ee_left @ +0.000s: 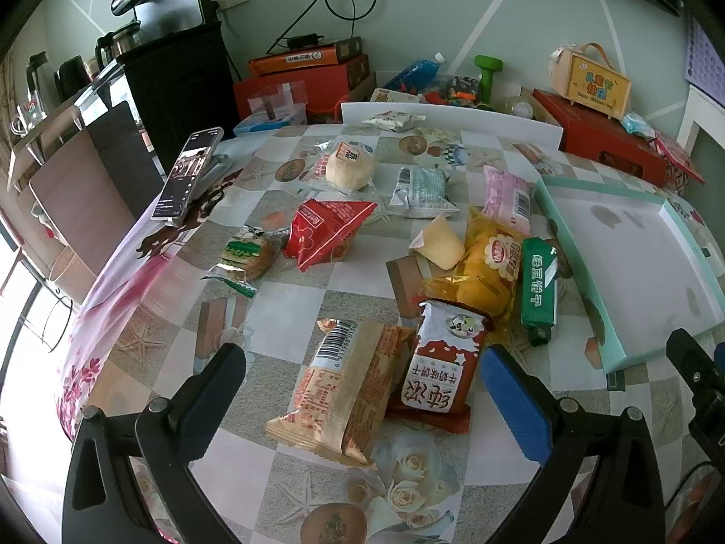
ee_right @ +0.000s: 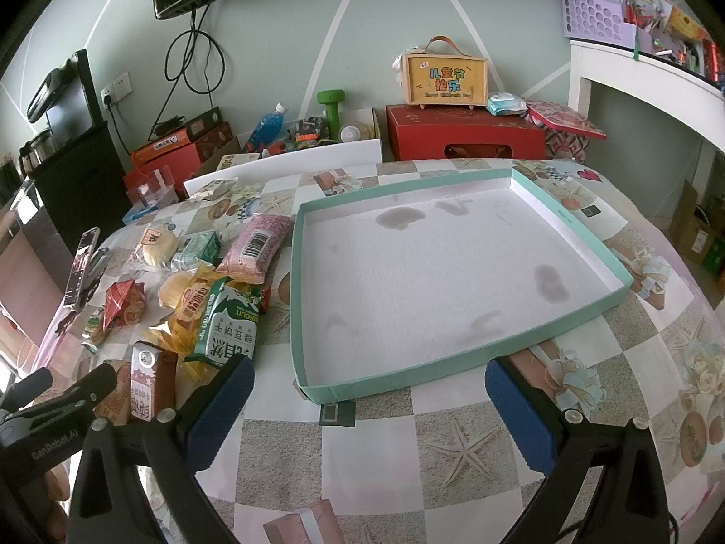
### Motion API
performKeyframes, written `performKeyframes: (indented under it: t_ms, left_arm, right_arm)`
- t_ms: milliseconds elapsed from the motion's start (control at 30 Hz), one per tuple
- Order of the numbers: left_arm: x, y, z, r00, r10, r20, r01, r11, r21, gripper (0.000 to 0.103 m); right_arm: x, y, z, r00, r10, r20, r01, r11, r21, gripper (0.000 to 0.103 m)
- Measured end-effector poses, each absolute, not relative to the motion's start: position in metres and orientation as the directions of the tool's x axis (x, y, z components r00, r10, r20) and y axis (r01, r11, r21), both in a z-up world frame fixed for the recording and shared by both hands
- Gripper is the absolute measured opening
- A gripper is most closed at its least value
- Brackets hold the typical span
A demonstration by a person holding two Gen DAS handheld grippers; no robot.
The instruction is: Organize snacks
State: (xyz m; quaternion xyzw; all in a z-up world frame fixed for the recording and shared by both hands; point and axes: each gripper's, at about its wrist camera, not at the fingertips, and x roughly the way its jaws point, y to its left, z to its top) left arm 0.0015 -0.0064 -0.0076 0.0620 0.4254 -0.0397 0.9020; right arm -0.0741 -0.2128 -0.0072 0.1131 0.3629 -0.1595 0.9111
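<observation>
Several wrapped snacks lie on the patterned table. My left gripper [ee_left: 362,385] is open, just before an orange-beige packet [ee_left: 344,390] and a red milk-biscuit packet [ee_left: 446,362]. Beyond lie a yellow bag [ee_left: 487,272], a green biscuit pack [ee_left: 539,290], a red triangular pack [ee_left: 328,231] and a pink pack [ee_left: 507,195]. My right gripper [ee_right: 369,408] is open and empty, at the near edge of a shallow teal-rimmed tray [ee_right: 371,385] with nothing in it. The snack pile shows left of the tray, with the green pack [ee_right: 229,322] nearest.
A phone [ee_left: 188,177] leans on a stand at the table's left edge. Red boxes [ee_right: 462,136], a green dumbbell [ee_right: 333,109] and a yellow gift box [ee_right: 446,77] stand behind the table by the wall. A white desk [ee_right: 643,90] is at the right.
</observation>
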Motion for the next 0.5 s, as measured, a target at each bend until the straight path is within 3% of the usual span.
performKeyframes:
  t_ms: [500]
  left_arm:
    - [0.0015,-0.0068,-0.0077,0.635,-0.020,-0.773,0.125,0.989,0.078,0.103]
  right_arm:
    - [-0.0746,-0.2133,-0.0070,0.685,-0.208,-0.698,0.372,0.924,0.089,0.103]
